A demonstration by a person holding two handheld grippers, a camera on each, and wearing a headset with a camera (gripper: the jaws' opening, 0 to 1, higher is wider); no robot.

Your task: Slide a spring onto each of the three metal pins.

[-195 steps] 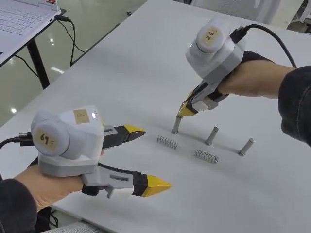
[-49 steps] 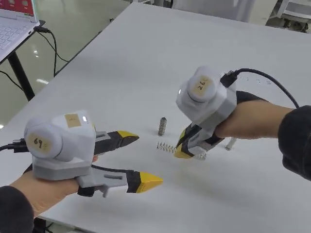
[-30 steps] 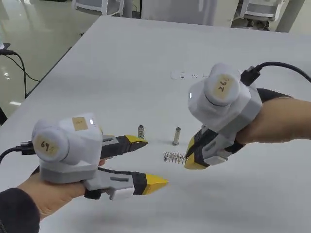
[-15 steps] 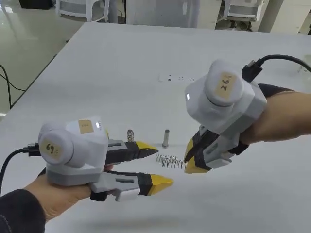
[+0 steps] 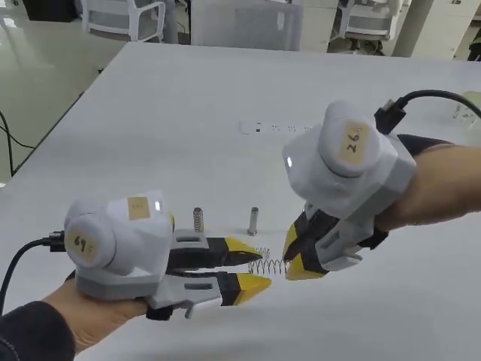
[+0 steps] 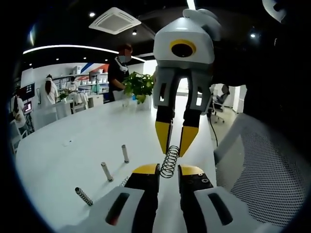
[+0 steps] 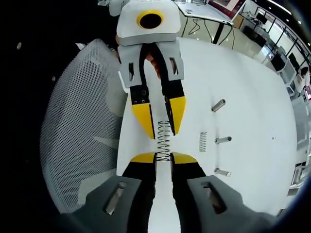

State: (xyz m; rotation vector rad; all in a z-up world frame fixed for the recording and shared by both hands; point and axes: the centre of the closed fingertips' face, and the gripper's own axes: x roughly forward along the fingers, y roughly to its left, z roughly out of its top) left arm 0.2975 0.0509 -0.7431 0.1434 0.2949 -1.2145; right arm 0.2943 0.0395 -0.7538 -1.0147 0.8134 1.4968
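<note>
As right gripper [image 5: 295,256] pinches one end of spring [image 5: 269,263], left gripper [image 5: 254,265] flanks the other, jaws near-closed, grip unclear, probably re-aiming toward bare pin [image 5: 253,220].

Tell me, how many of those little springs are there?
3. One spring sits on the end pin; a second spring hangs between the fingers of the left gripper and right gripper; a third spring lies loose on the table beside the middle pin.
</note>
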